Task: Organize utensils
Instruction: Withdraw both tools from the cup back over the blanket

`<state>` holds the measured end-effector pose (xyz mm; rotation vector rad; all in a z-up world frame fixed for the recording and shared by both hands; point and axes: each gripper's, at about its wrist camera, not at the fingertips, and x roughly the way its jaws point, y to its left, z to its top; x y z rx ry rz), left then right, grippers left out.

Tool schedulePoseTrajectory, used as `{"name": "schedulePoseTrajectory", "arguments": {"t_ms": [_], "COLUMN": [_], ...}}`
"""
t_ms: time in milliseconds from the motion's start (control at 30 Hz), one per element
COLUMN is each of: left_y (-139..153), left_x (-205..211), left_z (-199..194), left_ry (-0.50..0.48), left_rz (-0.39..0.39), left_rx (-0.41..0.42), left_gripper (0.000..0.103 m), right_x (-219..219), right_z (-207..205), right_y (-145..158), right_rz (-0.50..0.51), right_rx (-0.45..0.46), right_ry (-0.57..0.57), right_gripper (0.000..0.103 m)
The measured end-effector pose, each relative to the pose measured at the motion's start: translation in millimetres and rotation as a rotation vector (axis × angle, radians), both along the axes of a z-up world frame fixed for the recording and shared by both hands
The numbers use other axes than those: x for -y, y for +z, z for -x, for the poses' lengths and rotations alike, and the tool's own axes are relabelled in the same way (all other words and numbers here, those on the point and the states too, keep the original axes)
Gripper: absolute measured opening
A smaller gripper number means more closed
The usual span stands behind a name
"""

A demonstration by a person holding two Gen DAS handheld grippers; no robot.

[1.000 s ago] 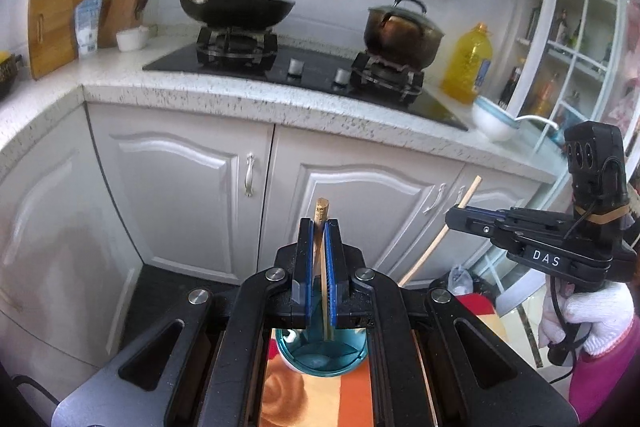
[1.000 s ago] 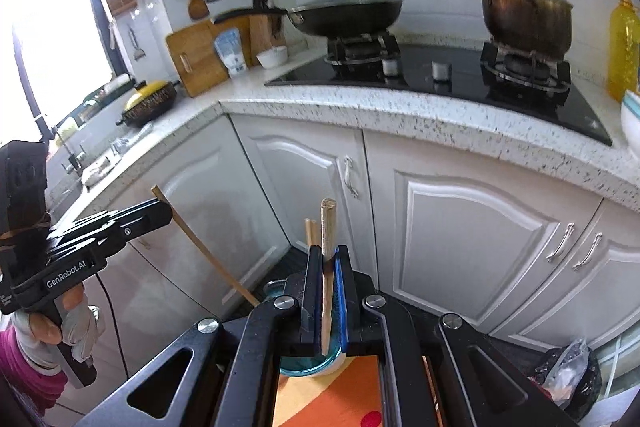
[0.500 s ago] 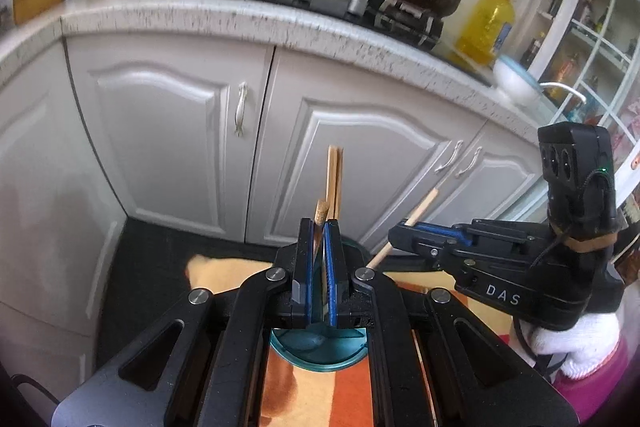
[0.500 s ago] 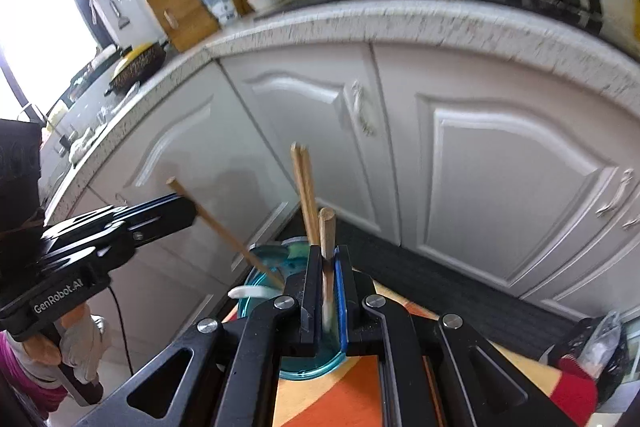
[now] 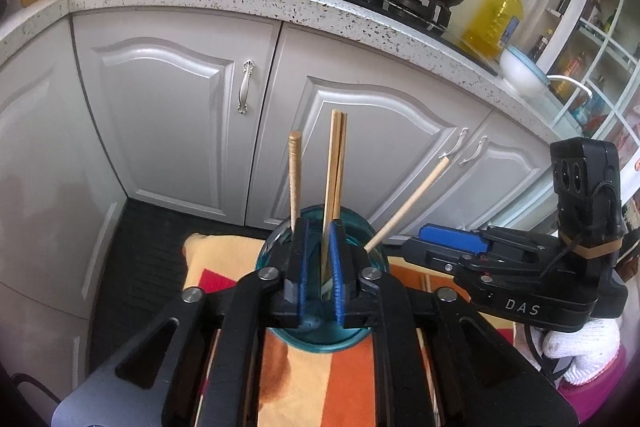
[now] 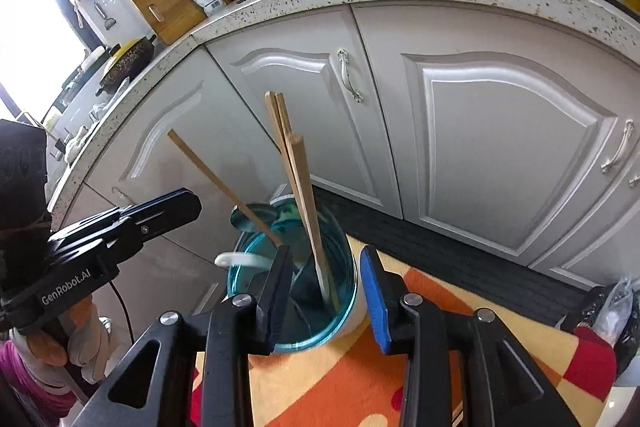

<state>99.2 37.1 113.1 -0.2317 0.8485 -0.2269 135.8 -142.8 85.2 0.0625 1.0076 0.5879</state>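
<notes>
Chopsticks (image 5: 334,163) now stand in the blue cup (image 6: 304,275), where a second ago each tool clamped 1 above it. Left tool (image 5: 320,267) is opening, a stick between its pads but loose; right tool (image 6: 326,287) is opening too, jaws apart over the rim. Both sticks look delivered, so 2 more utensils are sorted on the orange cloth (image 6: 352,379).

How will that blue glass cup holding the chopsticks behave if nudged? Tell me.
The cup looks like clear glass, so probably slick and breakable. It is tall, with long chopsticks leaning out, so it may tip. The cloth under it might bunch.
</notes>
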Motion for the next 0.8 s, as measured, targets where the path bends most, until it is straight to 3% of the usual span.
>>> {"name": "schedulePoseTrajectory", "arguments": {"t_ms": [133,333,800], "left_y": [1.9,6.5,-1.6], "left_x": [3.5,18.6,69.6], "left_z": [10.2,32.2,81.0], "left_ry": [0.004,-0.004,-0.071], "left_rz": [0.006,-0.044,-0.074], "left_rx": [0.005,0.039,0.057], "left_gripper": [0.024,0.029,0.030], "right_x": [4.6,9.0,46.1], "right_z": [12.7,37.9,110.3], "right_y": [-0.2,0.8,8.8], "right_rz": [0.005,0.004,0.021], "right_rx": [0.009,0.019,0.056], "right_ry": [-0.007,-0.013,-0.114], "right_gripper": [0.033,0.034,0.039]}}
